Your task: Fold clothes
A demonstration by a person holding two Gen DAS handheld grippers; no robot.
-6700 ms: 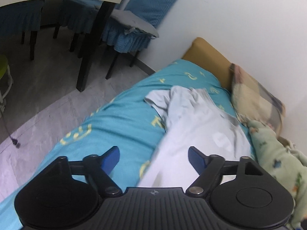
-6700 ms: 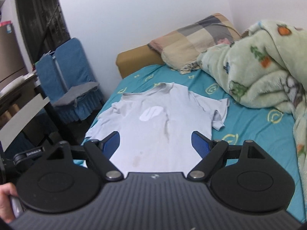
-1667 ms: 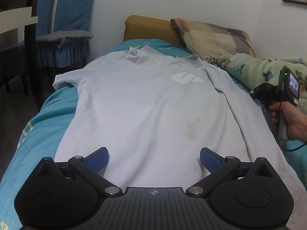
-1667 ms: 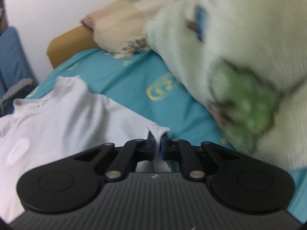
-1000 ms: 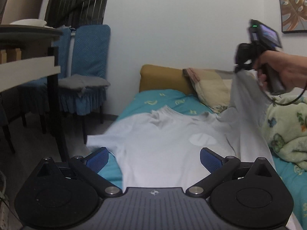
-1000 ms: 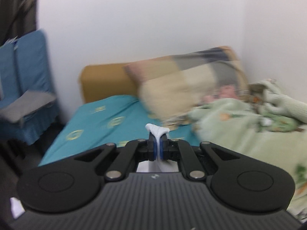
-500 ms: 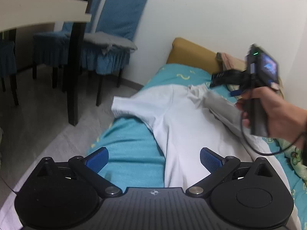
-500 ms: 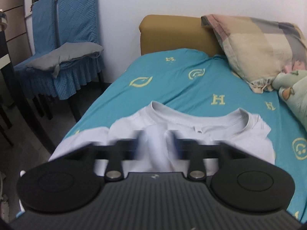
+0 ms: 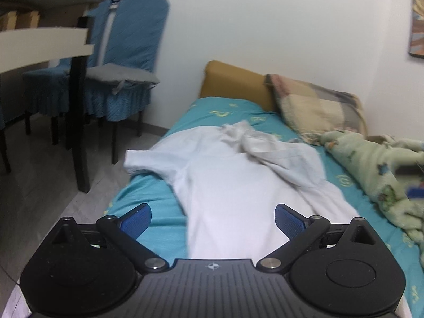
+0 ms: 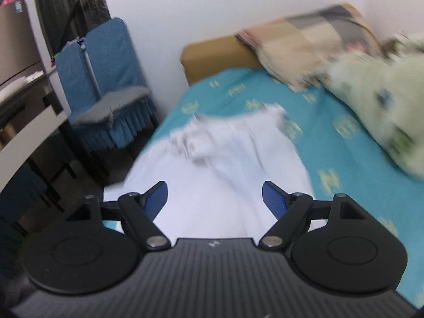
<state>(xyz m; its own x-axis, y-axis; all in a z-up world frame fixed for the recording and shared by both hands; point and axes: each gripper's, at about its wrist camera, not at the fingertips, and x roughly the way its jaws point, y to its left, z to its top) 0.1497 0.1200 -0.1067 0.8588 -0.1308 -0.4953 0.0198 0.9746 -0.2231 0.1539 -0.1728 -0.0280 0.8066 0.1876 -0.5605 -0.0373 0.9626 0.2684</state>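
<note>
A pale grey T-shirt (image 9: 233,185) lies along the teal bed (image 9: 148,198), its right side folded over the middle and its left sleeve (image 9: 143,159) spread out. It also shows in the right wrist view (image 10: 228,164), blurred, with a bunched sleeve near the collar. My left gripper (image 9: 212,218) is open and empty above the shirt's lower part. My right gripper (image 10: 214,197) is open and empty above the shirt.
A checked pillow (image 9: 315,106) and a tan headboard (image 9: 233,79) stand at the bed's far end. A green fleece blanket (image 9: 379,169) lies on the right. Blue covered chairs (image 9: 124,61) and a dark-legged table (image 9: 76,106) stand left of the bed.
My right gripper has opened and let go of the sleeve, which now lies folded over the shirt's middle. It has drawn back to the right. My left gripper stays open.
</note>
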